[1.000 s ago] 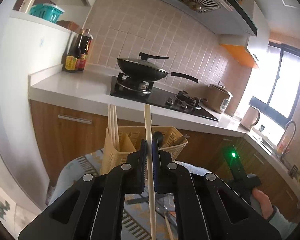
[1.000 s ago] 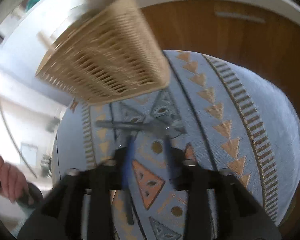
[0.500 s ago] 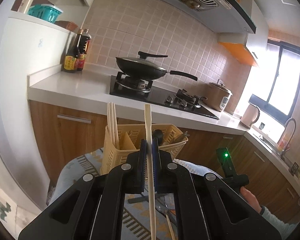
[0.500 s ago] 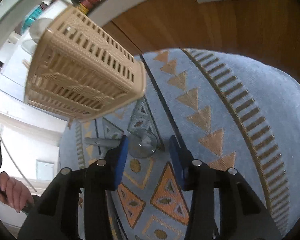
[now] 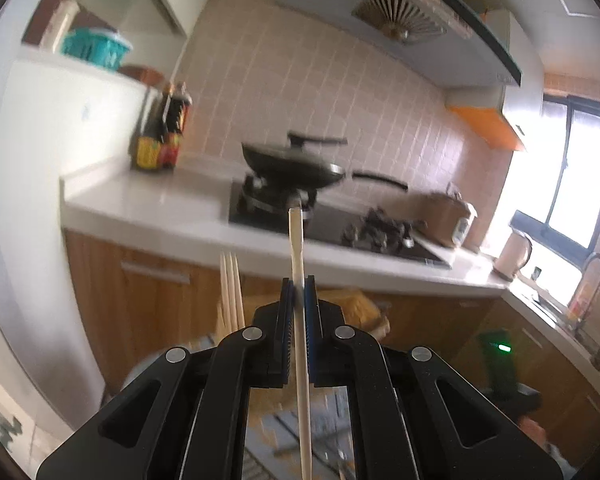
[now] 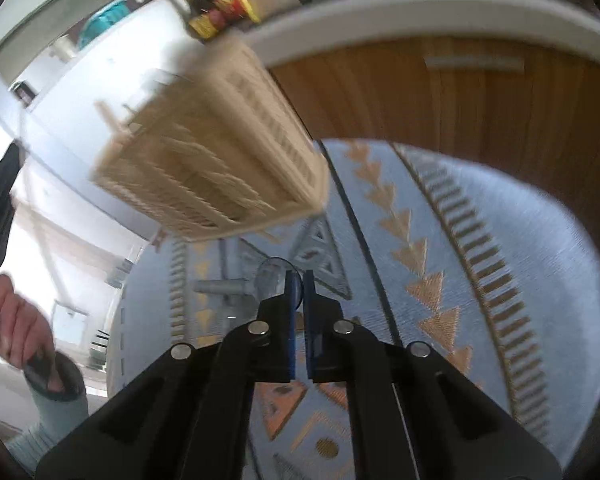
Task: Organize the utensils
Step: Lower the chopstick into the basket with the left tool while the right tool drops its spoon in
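Left wrist view: the left gripper (image 5: 299, 300) clamps a pale chopstick (image 5: 300, 320) upright between its pads, in front of the tan utensil basket (image 5: 364, 308), where more chopsticks (image 5: 231, 292) stand at the basket's left end. Right wrist view: the right gripper (image 6: 299, 284) has just closed, jaws narrow, pinching the bowl of a metal spoon (image 6: 236, 286) below the basket (image 6: 216, 152) on the patterned cloth (image 6: 480, 248).

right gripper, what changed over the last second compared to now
The right gripper has just been closing: its jaws, open around the spoon on the patterned cloth, have now shut on the spoon's bowl. The left gripper stays clamped on the chopstick, with the basket still standing on the cloth.
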The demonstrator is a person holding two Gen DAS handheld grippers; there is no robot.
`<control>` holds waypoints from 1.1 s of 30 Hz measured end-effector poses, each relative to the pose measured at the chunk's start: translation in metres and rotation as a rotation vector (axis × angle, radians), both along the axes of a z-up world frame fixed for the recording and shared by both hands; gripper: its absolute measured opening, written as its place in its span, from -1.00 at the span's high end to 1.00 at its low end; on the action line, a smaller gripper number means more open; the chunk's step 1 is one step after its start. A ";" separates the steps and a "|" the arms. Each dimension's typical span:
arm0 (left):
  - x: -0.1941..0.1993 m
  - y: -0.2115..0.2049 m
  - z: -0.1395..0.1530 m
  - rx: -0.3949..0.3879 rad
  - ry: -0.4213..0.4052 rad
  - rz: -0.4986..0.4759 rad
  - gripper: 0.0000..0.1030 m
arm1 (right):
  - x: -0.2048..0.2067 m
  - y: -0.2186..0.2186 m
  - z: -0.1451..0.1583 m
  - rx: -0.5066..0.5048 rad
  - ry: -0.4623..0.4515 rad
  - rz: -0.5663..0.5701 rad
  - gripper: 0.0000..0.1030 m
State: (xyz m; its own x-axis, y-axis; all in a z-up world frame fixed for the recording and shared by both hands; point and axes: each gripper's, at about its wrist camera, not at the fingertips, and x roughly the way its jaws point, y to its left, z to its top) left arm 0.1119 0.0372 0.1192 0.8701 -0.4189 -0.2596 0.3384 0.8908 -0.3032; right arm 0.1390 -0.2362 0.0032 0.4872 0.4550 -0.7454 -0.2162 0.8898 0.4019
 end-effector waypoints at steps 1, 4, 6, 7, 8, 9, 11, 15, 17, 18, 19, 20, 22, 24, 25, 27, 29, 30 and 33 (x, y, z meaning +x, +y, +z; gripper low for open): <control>0.001 0.001 0.006 -0.005 -0.021 0.011 0.94 | -0.006 0.003 0.015 -0.023 -0.034 0.003 0.97; 0.002 0.001 0.022 -0.004 -0.099 0.055 0.94 | -0.020 0.003 0.054 -0.054 -0.108 0.020 0.97; 0.004 -0.002 0.030 0.016 -0.143 0.083 0.94 | -0.028 0.006 0.080 -0.075 -0.156 0.027 0.97; 0.005 -0.003 0.034 0.020 -0.161 0.095 0.94 | -0.030 0.007 0.093 -0.084 -0.174 0.029 0.97; 0.007 -0.005 0.036 0.021 -0.176 0.103 0.94 | -0.033 0.006 0.105 -0.088 -0.192 0.034 0.97; 0.008 -0.006 0.039 0.023 -0.187 0.109 0.94 | -0.035 0.006 0.116 -0.091 -0.207 0.041 0.97; 0.008 -0.010 0.044 0.035 -0.225 0.136 0.94 | -0.038 0.000 0.137 -0.097 -0.230 0.045 0.97; 0.013 -0.016 0.052 0.041 -0.279 0.149 0.93 | -0.036 0.004 0.168 -0.127 -0.276 0.048 0.97; 0.018 -0.017 0.050 0.043 -0.285 0.144 0.93 | -0.032 0.004 0.176 -0.128 -0.288 0.043 0.97; 0.020 -0.017 0.050 0.050 -0.294 0.156 0.93 | -0.028 0.006 0.179 -0.142 -0.304 0.033 0.97; 0.022 -0.016 0.048 0.054 -0.305 0.169 0.93 | -0.026 0.006 0.181 -0.149 -0.314 0.025 0.97; 0.024 -0.015 0.046 0.050 -0.306 0.173 0.93 | -0.023 0.008 0.181 -0.154 -0.321 0.016 0.97; 0.034 -0.012 0.042 0.026 -0.299 0.179 0.93 | -0.013 0.012 0.181 -0.163 -0.329 0.006 0.97; 0.043 -0.008 0.035 0.005 -0.290 0.192 0.93 | 0.001 0.019 0.178 -0.204 -0.331 -0.011 0.97; 0.047 -0.008 0.031 0.005 -0.291 0.206 0.93 | 0.006 0.024 0.176 -0.231 -0.333 -0.019 0.97; 0.053 -0.009 0.021 0.020 -0.292 0.239 0.93 | 0.019 0.036 0.168 -0.292 -0.324 -0.022 0.97; 0.056 -0.014 0.008 0.051 -0.281 0.257 0.93 | 0.028 0.048 0.160 -0.342 -0.307 -0.017 0.97; 0.056 -0.016 0.005 0.065 -0.282 0.259 0.93 | 0.030 0.052 0.156 -0.363 -0.304 -0.013 0.97; 0.056 -0.022 -0.007 0.087 -0.269 0.245 0.92 | 0.036 0.070 0.144 -0.429 -0.304 0.005 0.97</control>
State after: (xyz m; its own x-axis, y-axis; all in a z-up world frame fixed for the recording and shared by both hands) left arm 0.1677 0.0155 0.1123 0.9838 -0.1759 -0.0335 0.1689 0.9738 -0.1521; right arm 0.1750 -0.1666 0.1471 0.7088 0.1425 -0.6908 -0.2708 0.9593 -0.0800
